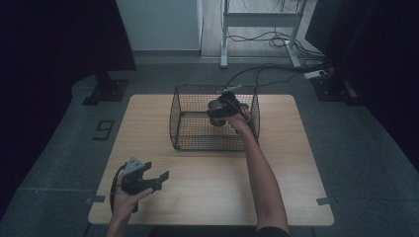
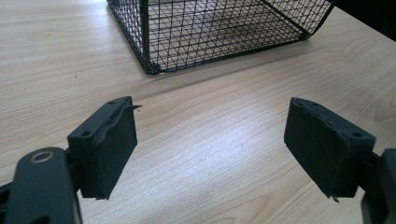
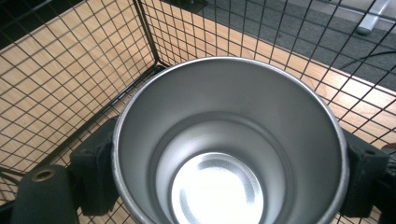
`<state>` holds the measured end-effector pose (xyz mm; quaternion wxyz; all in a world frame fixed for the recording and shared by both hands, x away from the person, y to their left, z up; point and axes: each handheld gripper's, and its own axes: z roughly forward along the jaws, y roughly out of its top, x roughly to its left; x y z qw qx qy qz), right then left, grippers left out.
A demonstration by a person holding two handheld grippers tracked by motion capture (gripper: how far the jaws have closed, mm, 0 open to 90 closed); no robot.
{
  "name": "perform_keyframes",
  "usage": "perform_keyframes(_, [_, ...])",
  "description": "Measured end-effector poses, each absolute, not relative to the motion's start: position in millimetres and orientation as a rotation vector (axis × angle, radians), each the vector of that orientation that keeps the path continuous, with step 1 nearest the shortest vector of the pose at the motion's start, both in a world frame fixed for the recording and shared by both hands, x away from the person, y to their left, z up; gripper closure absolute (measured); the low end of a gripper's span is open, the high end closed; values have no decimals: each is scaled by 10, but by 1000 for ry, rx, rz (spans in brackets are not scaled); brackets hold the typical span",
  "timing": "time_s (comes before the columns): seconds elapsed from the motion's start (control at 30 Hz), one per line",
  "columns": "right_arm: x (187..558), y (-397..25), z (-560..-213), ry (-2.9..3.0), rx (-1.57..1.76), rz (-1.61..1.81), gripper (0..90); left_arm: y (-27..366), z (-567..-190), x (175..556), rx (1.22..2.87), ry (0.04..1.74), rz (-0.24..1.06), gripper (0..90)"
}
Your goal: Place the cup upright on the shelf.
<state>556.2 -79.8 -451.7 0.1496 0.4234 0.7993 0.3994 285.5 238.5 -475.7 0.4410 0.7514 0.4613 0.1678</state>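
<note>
the right gripper (image 1: pixel 223 109) is clamped on a steel cup (image 3: pixel 229 149), one jaw pad pressed to each side of the cup's wall, and holds it inside the wire basket (image 1: pixel 190 129) near the basket's far right corner. in the right gripper view the cup's mouth faces the camera, its inside bare and shiny, with black mesh walls meeting at a corner just behind it. whether the cup's base touches the basket floor cannot be told.

the left gripper (image 1: pixel 157 178) hovers low over the near left part of the worktop (image 1: pixel 207 192), well apart from the basket, its jaws spread wide with nothing between them; in the left gripper view a near corner of the basket stands ahead of them.

nothing lies between the left gripper and the basket. the mesh walls close round the cup on all sides, and the person's right forearm (image 1: pixel 262 173) reaches in over the near rim.

count: one basket, one cup, two grippers.

the worktop is pale wood grain with rounded corners. it stands on grey carpet in a dim room; cables (image 1: pixel 276 39) trail on the floor beyond, by a white metal frame (image 1: pixel 225 34), and dark curtains hang at both sides.
</note>
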Motion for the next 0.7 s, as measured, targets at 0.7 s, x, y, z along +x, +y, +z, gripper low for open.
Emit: perform_keyframes(0.7, [5690, -765, -4711, 2330, 1267, 1064, 146, 2396, -4750, 2849, 1861, 1145, 419, 174])
